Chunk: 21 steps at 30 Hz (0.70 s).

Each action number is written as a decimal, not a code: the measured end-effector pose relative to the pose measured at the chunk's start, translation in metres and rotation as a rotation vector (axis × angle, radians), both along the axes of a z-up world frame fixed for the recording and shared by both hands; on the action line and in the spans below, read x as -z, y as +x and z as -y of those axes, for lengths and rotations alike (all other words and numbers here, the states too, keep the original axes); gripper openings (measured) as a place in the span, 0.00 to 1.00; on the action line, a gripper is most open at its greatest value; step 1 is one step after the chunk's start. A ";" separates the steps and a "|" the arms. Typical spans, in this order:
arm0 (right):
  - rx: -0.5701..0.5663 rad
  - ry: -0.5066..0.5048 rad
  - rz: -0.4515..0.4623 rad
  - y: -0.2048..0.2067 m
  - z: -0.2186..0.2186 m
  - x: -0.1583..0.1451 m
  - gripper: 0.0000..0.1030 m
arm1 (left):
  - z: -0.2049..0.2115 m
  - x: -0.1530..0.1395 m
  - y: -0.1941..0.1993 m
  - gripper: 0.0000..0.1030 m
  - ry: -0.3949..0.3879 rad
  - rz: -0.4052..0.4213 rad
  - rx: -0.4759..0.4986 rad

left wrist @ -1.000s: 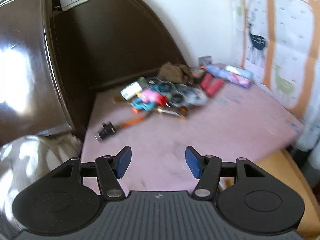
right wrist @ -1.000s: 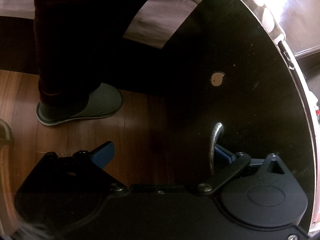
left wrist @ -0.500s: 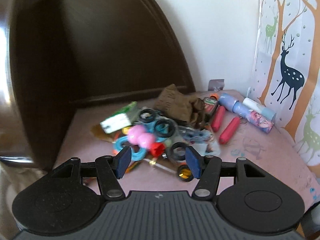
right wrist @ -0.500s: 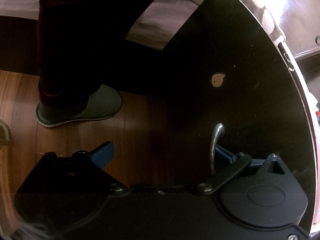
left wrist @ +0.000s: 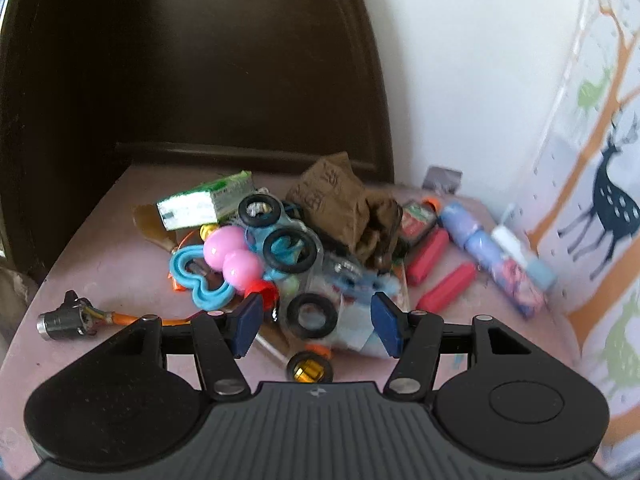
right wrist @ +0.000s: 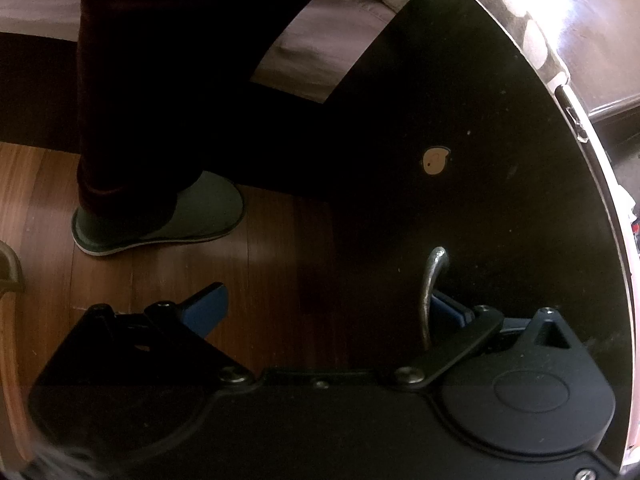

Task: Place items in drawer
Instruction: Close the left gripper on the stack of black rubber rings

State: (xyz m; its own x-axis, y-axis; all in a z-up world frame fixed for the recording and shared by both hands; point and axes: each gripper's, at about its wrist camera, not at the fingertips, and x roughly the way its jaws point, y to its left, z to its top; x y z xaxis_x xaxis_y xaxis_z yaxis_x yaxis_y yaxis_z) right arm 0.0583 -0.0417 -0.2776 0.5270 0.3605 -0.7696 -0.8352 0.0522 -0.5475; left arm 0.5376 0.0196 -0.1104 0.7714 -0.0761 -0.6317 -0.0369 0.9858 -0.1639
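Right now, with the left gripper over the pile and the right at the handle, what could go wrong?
1. The left gripper is open over a tangled toy pile; closing may snag several items or knock the loose wheel.
2. On the right gripper, one finger is hooked behind the drawer handle, jaws open; a pull could slip off.

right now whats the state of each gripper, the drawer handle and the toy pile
left gripper: open, empty, hovering at the pile's near edge
right gripper: open, one finger hooked behind the handle
drawer handle: not clamped
dark drawer front: cannot tell if open
toy pile: heaped on the pink top
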 end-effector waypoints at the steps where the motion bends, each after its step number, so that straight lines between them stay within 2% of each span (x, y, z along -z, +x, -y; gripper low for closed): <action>1: 0.000 0.000 0.000 0.000 0.000 0.000 1.00 | 0.000 0.000 0.002 0.57 -0.010 -0.003 -0.023; 6: -0.001 0.002 0.001 0.000 0.000 0.000 1.00 | -0.002 0.007 0.008 0.45 -0.064 -0.014 -0.132; 10: -0.002 0.002 0.001 0.000 0.000 0.000 1.00 | 0.002 0.007 0.015 0.44 -0.040 -0.023 -0.156; 11: -0.002 0.003 0.001 0.001 0.000 0.000 1.00 | 0.003 0.007 0.016 0.43 -0.030 -0.029 -0.157; 12: -0.002 0.003 0.001 0.001 -0.001 0.001 1.00 | 0.004 0.007 0.017 0.33 -0.013 -0.038 -0.154; 21: -0.004 0.001 0.000 0.001 -0.001 0.002 1.00 | -0.003 -0.006 -0.007 0.32 0.002 -0.022 -0.091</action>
